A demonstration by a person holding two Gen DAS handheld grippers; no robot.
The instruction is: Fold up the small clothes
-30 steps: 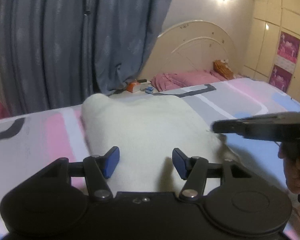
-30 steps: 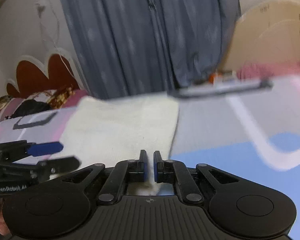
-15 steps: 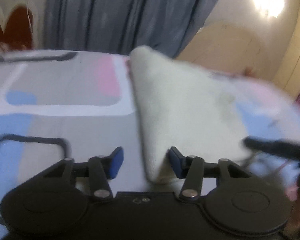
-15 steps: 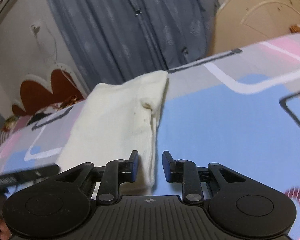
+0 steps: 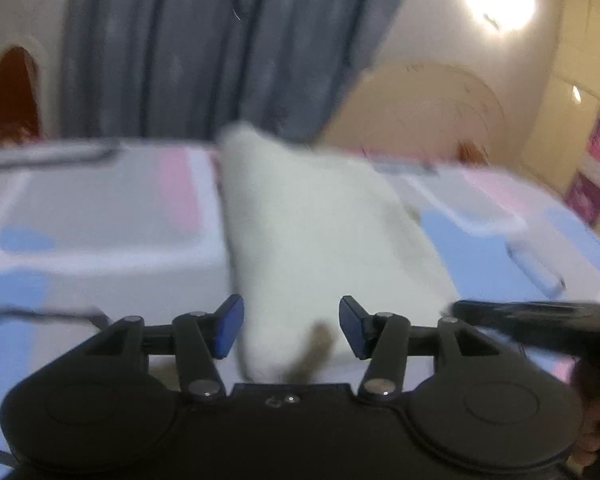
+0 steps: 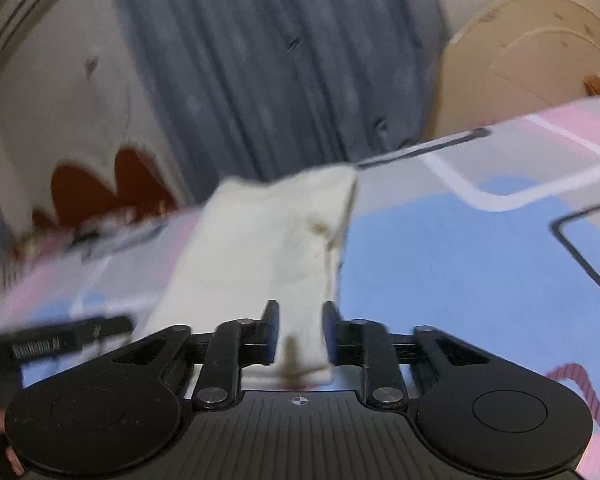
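Left wrist: lamp [image 5: 496,0]; both grippers' fingers [image 5: 228,326] apart, straddling cream cloth [image 5: 312,236].

Left gripper [image 5: 291,328] sits low and level, its blue-padded fingers [image 5: 229,326] spread wide apart with the near edge of the cream garment [image 5: 320,232] lying between them, neither pad touching it. Right gripper [image 6: 299,330] comes in at the garment's near right corner, jaws parted more narrowly, cloth in the gap but not pinched. Each gripper shows in the other's view, flanking the garment, bare fingers glimpsed behind the handles
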